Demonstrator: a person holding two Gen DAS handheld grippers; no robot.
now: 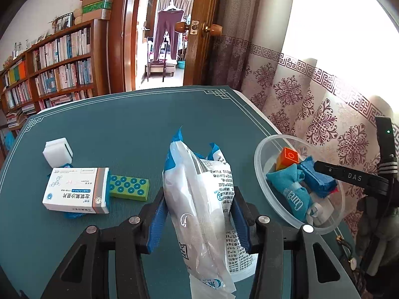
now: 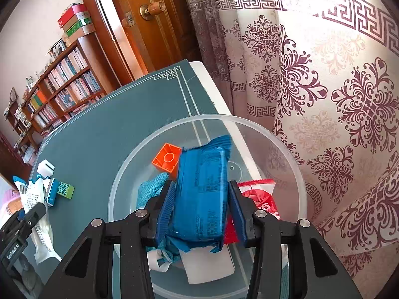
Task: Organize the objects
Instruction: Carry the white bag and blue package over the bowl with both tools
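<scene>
Across the teal-matted tabletop (image 1: pixel 124 129), working left to right:

Far left: white foam block (image 1: pixel 58 152), lying loose. Likely very light and compressible; no hold on it yet.

Next: white cardboard medicine carton with blue print (image 1: pixel 76 190), flat on the mat, its end overlapping a green plastic studded brick (image 1: pixel 129 188). Carton judged stiff but crushable, best taken across its narrow sides. Brick rigid, hard-edged, an easy pinch across its long faces.

Centre: left claw (image 1: pixel 199 220) pinching a white-and-blue crinkled plastic pouch with black print (image 1: pixel 199 194), held upright above the mat, fingers on either side of its lower half. Film soft and slippery-looking; contents unseen. Upper part free and floppy, so a mid-body grip seems right, with sag probable if taken near a sealed end.

Right: round clear plastic bowl (image 2: pixel 286 149) at the tabletop's edge beside the patterned curtain (image 2: pixel 336 87). Inside: orange plastic brick (image 2: pixel 167 160), teal knitted cloth (image 2: pixel 149 189), red-and-white sachet (image 2: pixel 259 196), a white flat item beneath, not identifiable.

Right claw (image 2: pixel 203 211) pressed together on a blue crinkled wrapped pack (image 2: pixel 202 189), held over the bowl's interior; contact with the contents cannot be told. Pack looks light and pliable, wrapper slick, ends crimped. Side-to-side grip across the body judged secure.
</scene>
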